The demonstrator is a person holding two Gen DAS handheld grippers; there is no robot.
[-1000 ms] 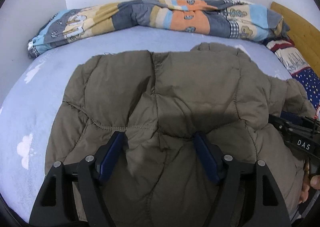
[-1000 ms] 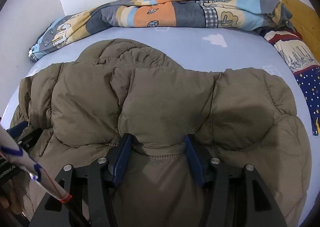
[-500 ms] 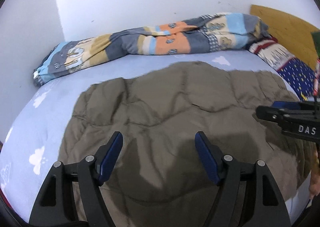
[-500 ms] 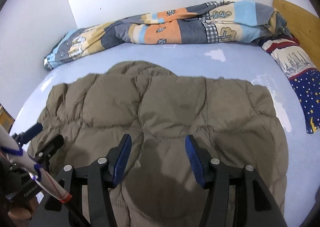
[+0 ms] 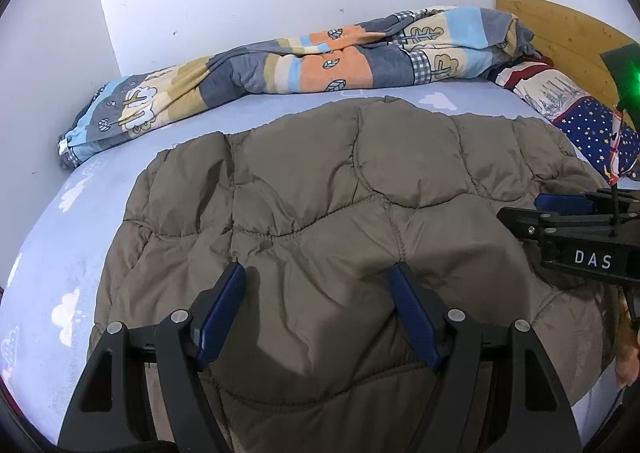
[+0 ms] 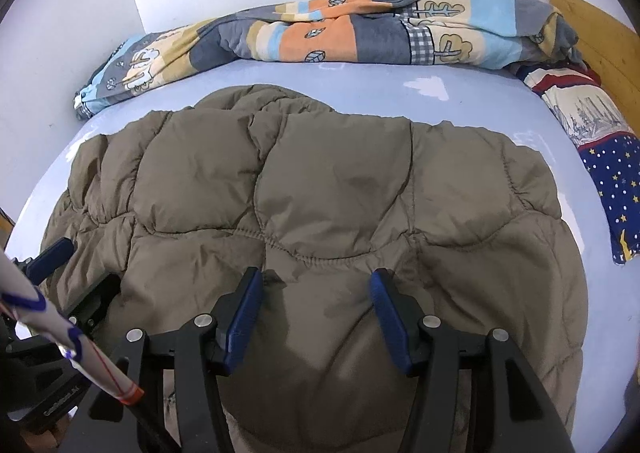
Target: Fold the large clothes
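The olive puffer jacket point(image 5: 340, 213) lies spread flat on the blue bedsheet point(image 5: 72, 237), no fold visible; left gripper point(image 5: 316, 309) and right gripper point(image 6: 316, 307) hover above it, jaws apart, empty (folding looks barely begun).

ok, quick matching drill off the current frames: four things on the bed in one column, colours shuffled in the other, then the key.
Things:
1. jacket
2. sheet
3. duvet
4. headboard

Colours:
A. light blue with white clouds
B. bare yellowish wood
C. olive brown, quilted
D. orange, grey, cream and blue patches

Pairs: 1-C, 2-A, 3-D, 4-B
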